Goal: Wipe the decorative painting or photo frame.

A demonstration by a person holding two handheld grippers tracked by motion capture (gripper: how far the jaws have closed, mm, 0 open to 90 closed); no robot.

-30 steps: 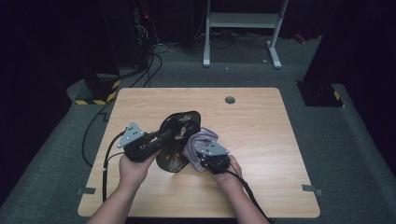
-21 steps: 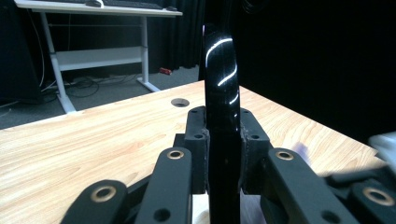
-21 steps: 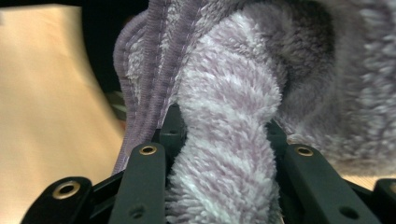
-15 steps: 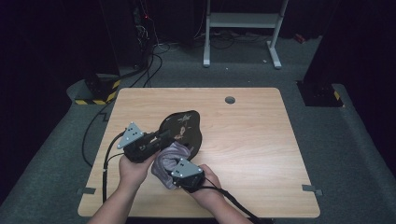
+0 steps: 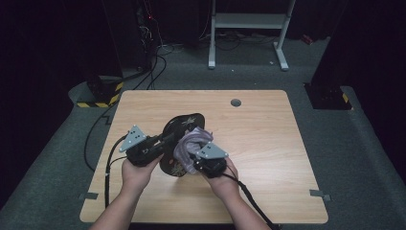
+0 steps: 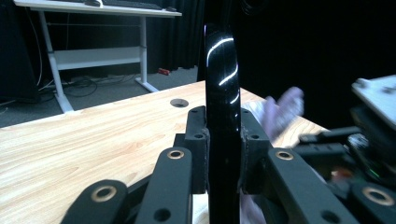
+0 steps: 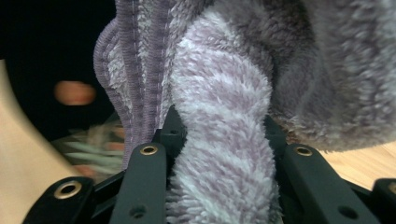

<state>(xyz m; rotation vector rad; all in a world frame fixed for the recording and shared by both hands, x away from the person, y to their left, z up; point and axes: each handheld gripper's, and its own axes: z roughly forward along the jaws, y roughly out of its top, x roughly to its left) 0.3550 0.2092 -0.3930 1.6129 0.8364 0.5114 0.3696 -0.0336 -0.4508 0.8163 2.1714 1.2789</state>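
Observation:
A glossy black plate (image 5: 184,125) with a pale pattern is held tilted above the wooden table (image 5: 268,143). My left gripper (image 5: 164,143) is shut on its near-left rim; in the left gripper view the plate's edge (image 6: 223,88) stands upright between the pads of my left gripper (image 6: 223,154). A fluffy purple cloth (image 5: 192,140) lies against the plate's face, bunched in my right gripper (image 5: 195,160), which is shut on it. Close up, a thick fold of the cloth (image 7: 224,140) fills the gap in my right gripper (image 7: 219,137). The plate's pattern (image 7: 88,140) shows blurred behind.
A round cable hole (image 5: 235,102) sits near the table's far edge. Behind the table stand a white desk frame (image 5: 249,21) and floor cables (image 5: 158,57); a yellow-and-black striped block (image 5: 98,98) lies off the far left corner. The table's right half is bare wood.
My right gripper dragged the cloth toward the near left across the plate, then came back up and to the right. The left gripper and the plate stayed put.

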